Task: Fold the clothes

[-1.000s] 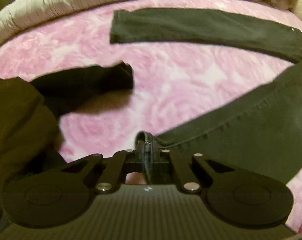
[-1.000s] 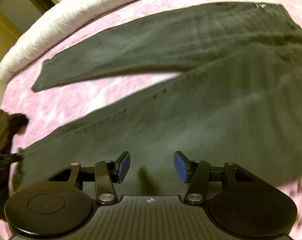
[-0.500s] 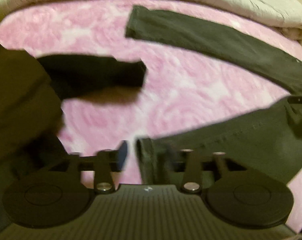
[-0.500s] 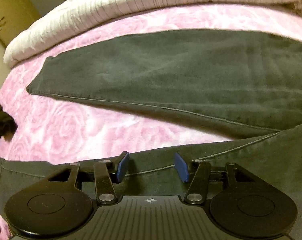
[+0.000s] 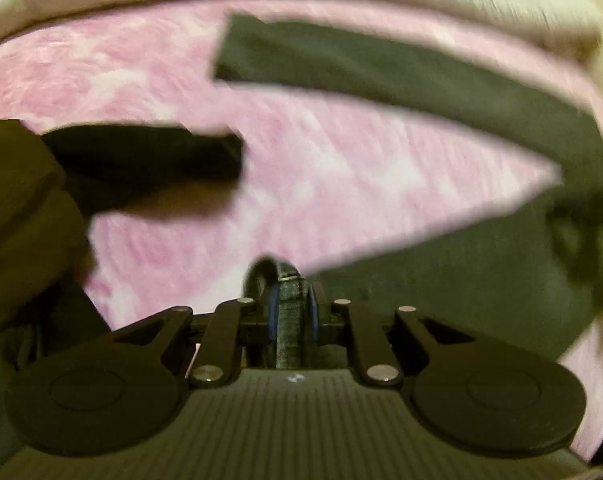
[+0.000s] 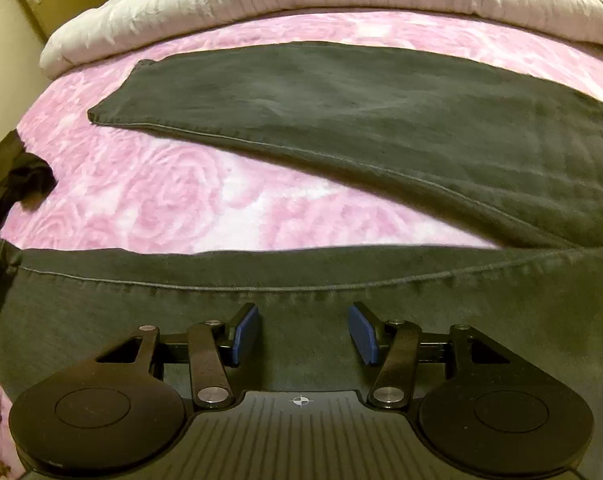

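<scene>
Trousers (image 6: 341, 120) spread flat on bed (image 6: 181, 208) for folding: L tool (image 5: 291, 312), jaws just closing, pinches near-leg hem to lift; R tool (image 6: 303, 334) gapes empty over fabric.

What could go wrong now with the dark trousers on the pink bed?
1. The left gripper has just been closing on only the hem of the near trouser leg; so small a pinch might slip out when lifted.
2. The right gripper is open above that leg, so one-sided lifting could bunch it.
3. The other leg lies splayed apart on the pink blanket, so the fold may come out crooked.
</scene>
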Motion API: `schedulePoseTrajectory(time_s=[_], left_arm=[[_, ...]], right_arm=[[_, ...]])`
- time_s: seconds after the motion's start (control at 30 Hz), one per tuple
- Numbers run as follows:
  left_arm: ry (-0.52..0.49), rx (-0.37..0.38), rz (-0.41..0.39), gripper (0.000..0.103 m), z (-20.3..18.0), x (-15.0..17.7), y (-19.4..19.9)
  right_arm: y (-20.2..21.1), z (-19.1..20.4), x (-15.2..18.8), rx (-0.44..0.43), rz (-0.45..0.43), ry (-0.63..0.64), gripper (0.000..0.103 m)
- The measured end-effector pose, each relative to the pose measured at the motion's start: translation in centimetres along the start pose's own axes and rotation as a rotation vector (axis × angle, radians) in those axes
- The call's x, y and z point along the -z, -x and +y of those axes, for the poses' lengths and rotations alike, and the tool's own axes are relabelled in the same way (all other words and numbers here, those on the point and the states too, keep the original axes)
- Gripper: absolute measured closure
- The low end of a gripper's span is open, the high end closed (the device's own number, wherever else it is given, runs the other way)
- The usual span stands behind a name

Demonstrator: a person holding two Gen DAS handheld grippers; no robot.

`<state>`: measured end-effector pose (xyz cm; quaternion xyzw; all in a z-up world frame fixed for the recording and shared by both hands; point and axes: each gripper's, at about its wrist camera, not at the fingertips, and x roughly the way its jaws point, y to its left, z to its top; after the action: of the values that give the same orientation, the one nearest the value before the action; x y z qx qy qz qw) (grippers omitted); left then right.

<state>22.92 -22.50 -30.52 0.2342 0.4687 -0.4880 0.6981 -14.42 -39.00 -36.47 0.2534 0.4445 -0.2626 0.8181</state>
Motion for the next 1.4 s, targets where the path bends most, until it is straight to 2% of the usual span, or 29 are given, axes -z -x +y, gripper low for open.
schedulePoseTrajectory(time_s=[0.1, 0.17, 0.27, 0.43, 0.5, 0.57, 0.63, 0.7, 0.8, 0.9, 0.97, 1.03, 1.1, 1.2, 1.37, 1.4], left_arm=[[0.08, -0.002, -0.077, 0.092, 1.7, -1.6, -0.4], [0.111, 0.005, -0.083, 0.092, 2.3, -2.3, -1.8], [0.165, 0.018, -0.05, 0.092, 3.1, -2.8, -3.9], [0.14, -0.005, 0.004, 0.091, 3.3, -1.5, -4.4], [0.13, -0.01, 0.03, 0.091, 3.4, -0.7, -4.6], [0.106, -0.013, 0.024, 0.09, 3.3, -0.4, -4.4], [0.099, -0.017, 0.02, 0.09, 3.2, -0.4, -4.4], [0.097, -0.018, 0.013, 0.09, 3.2, -0.4, -4.2], [0.095, -0.018, -0.03, 0.09, 3.0, -0.6, -3.2], [0.081, -0.027, -0.022, 0.09, 2.8, -0.4, -3.5], [0.086, -0.029, -0.009, 0.09, 2.8, -0.1, -3.8], [0.082, -0.035, -0.001, 0.09, 2.7, 0.3, -3.7], [0.066, -0.047, 0.0, 0.09, 2.4, 0.8, -3.2], [0.069, -0.057, 0.018, 0.087, 2.6, 2.1, -2.4], [0.038, -0.015, 0.016, 0.088, 1.7, 3.6, -0.4], [0.028, -0.004, 0.023, 0.088, 1.3, 3.8, -0.4]], right_arm=[[-0.8, -0.2, -1.1, 0.006, -0.03, 0.032, 0.049], [-1.8, -0.6, -1.9, 0.007, -0.036, 0.042, 0.049], [-2.2, -0.8, -2.9, 0.029, -0.047, 0.035, 0.049], [0.3, 1.0, -1.6, 0.012, -0.064, 0.041, 0.049], [-0.9, 1.8, -0.6, -0.012, -0.008, 0.081, 0.049], [-1.9, 2.4, -0.4, 0.003, -0.038, 0.161, 0.045], [-3.1, 2.4, -1.4, -0.003, -0.056, 0.172, 0.044], [-3.9, 2.1, -2.8, -0.004, -0.055, 0.142, 0.043], [-2.1, 3.0, -3.1, 0.02, -0.078, 0.118, 0.044], [-0.2, 4.5, -1.5, -0.003, -0.076, 0.112, 0.045], [-1.4, 5.6, -0.7, 0.006, -0.044, 0.133, 0.049], [-2.7, 6.7, 0.1, 0.017, -0.012, 0.155, 0.049], [-3.9, 7.3, -0.6, 0.042, -0.017, 0.17, 0.044], [-4.8, 6.6, -2.0, 0.019, -0.033, 0.137, 0.042], [-1.1, 6.9, -0.6, 0.031, -0.095, 0.084, 0.044], [-1.1, 7.5, -0.1, 0.024, -0.078, 0.089, 0.044]])
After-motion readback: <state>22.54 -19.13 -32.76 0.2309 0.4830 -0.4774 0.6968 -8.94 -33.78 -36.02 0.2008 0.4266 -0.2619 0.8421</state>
